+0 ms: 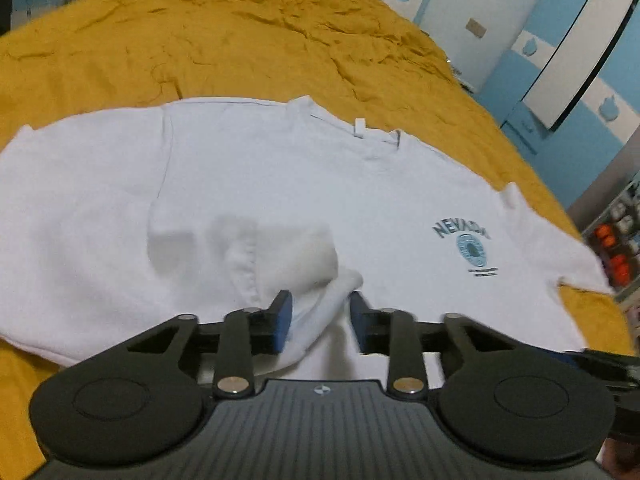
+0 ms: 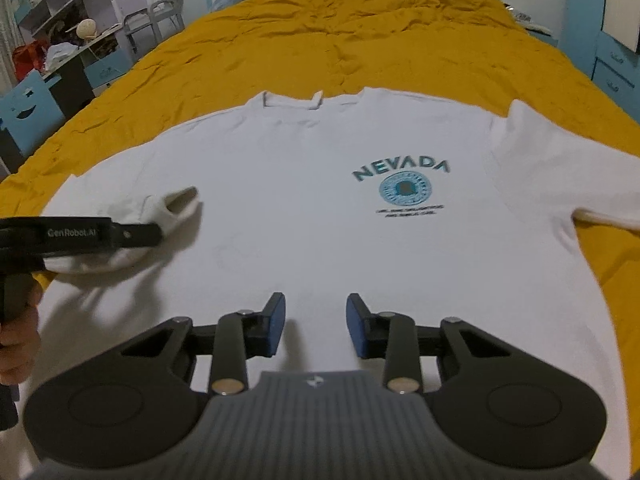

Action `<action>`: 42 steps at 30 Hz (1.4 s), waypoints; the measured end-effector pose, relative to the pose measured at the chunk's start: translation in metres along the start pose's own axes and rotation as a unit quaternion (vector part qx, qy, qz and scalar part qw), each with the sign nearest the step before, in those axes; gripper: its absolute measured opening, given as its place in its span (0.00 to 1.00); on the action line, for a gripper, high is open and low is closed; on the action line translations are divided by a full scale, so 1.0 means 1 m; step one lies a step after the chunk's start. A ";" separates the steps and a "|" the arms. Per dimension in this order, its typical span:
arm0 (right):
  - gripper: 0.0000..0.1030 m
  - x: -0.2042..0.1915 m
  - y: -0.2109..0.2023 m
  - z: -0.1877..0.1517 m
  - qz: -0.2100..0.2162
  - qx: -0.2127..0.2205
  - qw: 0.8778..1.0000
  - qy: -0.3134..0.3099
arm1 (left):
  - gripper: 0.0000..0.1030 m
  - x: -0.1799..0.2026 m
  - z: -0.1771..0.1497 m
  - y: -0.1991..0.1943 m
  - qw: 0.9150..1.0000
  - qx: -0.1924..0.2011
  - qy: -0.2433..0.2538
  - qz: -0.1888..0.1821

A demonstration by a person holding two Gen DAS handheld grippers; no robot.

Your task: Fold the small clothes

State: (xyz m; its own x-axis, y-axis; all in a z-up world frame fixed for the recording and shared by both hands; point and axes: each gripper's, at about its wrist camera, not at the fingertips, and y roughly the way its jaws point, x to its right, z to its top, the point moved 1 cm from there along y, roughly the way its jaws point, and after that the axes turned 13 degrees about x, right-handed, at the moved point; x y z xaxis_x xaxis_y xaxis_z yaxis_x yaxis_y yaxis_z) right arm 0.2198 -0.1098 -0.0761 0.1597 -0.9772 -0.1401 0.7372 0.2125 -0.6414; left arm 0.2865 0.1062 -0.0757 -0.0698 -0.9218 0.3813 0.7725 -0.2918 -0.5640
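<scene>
Only left view shows sleeve cloth [image 1: 320, 300] between parted left tongs [image 1: 320, 320], right tongs [image 2: 316, 324] parted, empty.

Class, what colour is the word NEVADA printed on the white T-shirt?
Teal, a blue-green. The NEVADA lettering on the T-shirt reads clearest in the right wrist view.

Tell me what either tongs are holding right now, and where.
Nothing is gripped. The left tongs stand open around the T-shirt's folded-in sleeve, pads off the cloth. The right tongs hover open over the shirt front.
</scene>
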 end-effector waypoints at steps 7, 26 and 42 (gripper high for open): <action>0.55 -0.012 0.018 0.012 0.042 -0.003 0.998 0.050 | 0.59 -0.029 0.029 -0.057 0.993 0.093 -0.058 -0.048; 0.03 -0.089 0.111 0.031 0.093 -0.061 0.988 0.108 | 0.58 -0.086 0.030 -0.095 0.987 0.104 -0.037 0.116; 0.02 -0.139 0.041 0.184 0.123 0.104 0.986 -0.049 | 0.60 -0.088 0.002 -0.092 0.992 0.086 -0.047 0.079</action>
State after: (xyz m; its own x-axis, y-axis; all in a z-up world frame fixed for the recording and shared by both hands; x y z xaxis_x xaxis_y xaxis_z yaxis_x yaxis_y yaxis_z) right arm 0.3486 0.0348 0.0564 0.4056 -0.8936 -0.1922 0.7854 0.4482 -0.4269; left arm 0.2230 0.2148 -0.0555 0.1132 -0.9220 0.3704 0.8664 -0.0909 -0.4911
